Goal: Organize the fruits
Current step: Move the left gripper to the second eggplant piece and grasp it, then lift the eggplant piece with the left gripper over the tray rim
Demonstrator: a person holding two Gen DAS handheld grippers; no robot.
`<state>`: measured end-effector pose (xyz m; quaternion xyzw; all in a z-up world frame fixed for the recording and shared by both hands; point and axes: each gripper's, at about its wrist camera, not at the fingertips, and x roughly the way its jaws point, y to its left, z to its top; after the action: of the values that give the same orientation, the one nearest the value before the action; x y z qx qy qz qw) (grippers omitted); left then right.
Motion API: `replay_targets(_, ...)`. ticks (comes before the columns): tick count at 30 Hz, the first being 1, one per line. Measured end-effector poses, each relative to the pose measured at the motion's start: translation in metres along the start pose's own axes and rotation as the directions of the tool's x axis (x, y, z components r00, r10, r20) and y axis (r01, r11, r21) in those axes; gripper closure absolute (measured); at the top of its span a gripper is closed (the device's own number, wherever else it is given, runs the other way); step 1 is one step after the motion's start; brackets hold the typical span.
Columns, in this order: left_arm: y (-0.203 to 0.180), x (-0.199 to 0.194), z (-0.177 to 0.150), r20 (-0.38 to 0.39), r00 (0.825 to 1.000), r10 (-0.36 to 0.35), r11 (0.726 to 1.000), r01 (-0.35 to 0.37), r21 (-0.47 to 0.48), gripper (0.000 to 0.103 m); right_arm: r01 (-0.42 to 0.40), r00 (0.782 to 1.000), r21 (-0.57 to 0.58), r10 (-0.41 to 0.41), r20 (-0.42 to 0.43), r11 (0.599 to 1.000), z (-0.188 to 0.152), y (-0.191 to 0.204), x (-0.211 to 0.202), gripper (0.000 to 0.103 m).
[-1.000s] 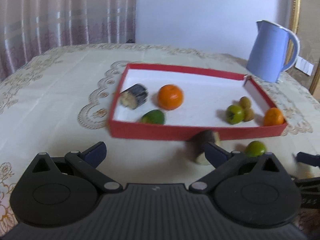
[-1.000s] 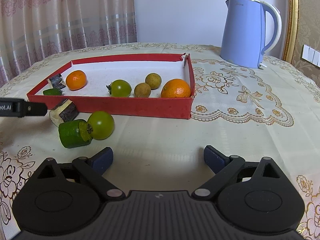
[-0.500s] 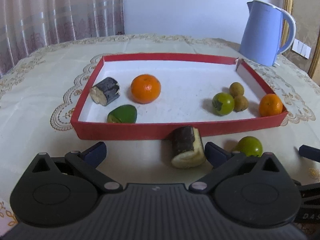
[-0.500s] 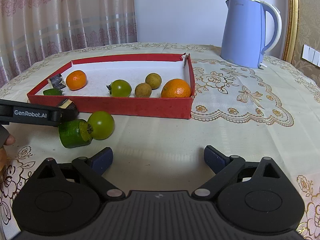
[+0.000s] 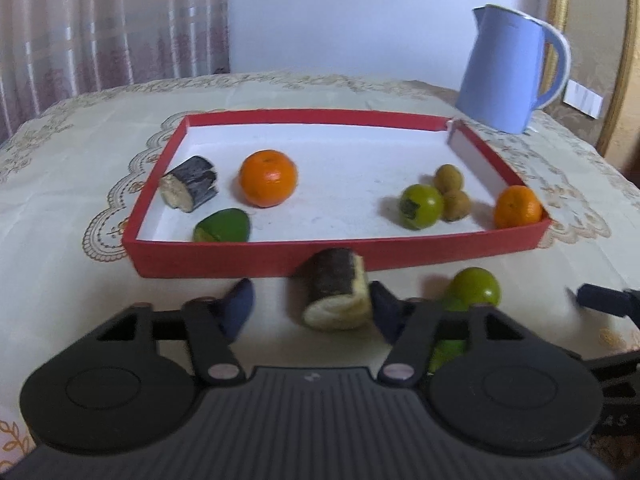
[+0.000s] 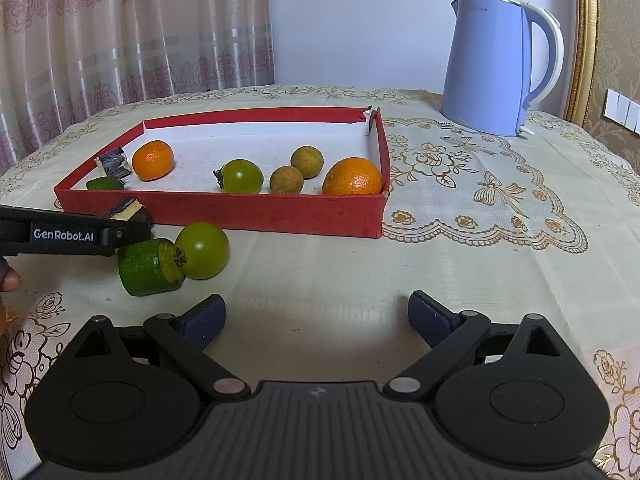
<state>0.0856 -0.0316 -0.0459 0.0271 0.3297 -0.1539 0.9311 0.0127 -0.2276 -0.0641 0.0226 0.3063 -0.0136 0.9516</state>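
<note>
A red tray [image 5: 340,258] [image 6: 260,212] holds two oranges, a green tomato, two small brown fruits, a dark banana piece and a green wedge. In front of it lie a dark-skinned banana chunk [image 5: 338,294] [image 6: 128,211], a green round fruit [image 5: 476,286] [image 6: 203,250] and a green cut piece [image 6: 148,267]. My left gripper [image 5: 312,308] is open, its jaws on either side of the banana chunk, the right pad close against it. It shows in the right wrist view as a black bar [image 6: 76,235]. My right gripper [image 6: 316,318] is open and empty above bare cloth.
A blue kettle [image 6: 500,64] [image 5: 508,68] stands at the back right of the table. An embroidered cream cloth covers the table. Curtains hang behind on the left. A gold frame edge and wall switches lie at far right.
My left gripper has moved forward and right until the banana chunk lies between its jaws, which have narrowed. My right gripper has not moved.
</note>
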Motion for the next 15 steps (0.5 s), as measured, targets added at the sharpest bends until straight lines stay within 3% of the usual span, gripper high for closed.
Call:
replay_targets(1,-0.0024,-0.0015,-0.0007,0.004,1.0,-0.006,1.0,0.006,0.009,0.06,0.0,1.0,0.0,0.0,0.0,1.0,0.0,0.0,0.0,0.005)
replay_targets(2,-0.0045,-0.0028,-0.0013,0.005,1.0,-0.02,1.0,0.02,0.017,0.072,0.0,1.0,0.0,0.0,0.0,1.0,0.0,0.0,0.0,0.005)
replay_targets(15,-0.0094,-0.0091,-0.0063,0.011,1.0,0.001,0.999,-0.002,0.041,0.072,0.0,1.0,0.0,0.0,0.0,1.0,-0.0001,0.0,0.0001,0.005)
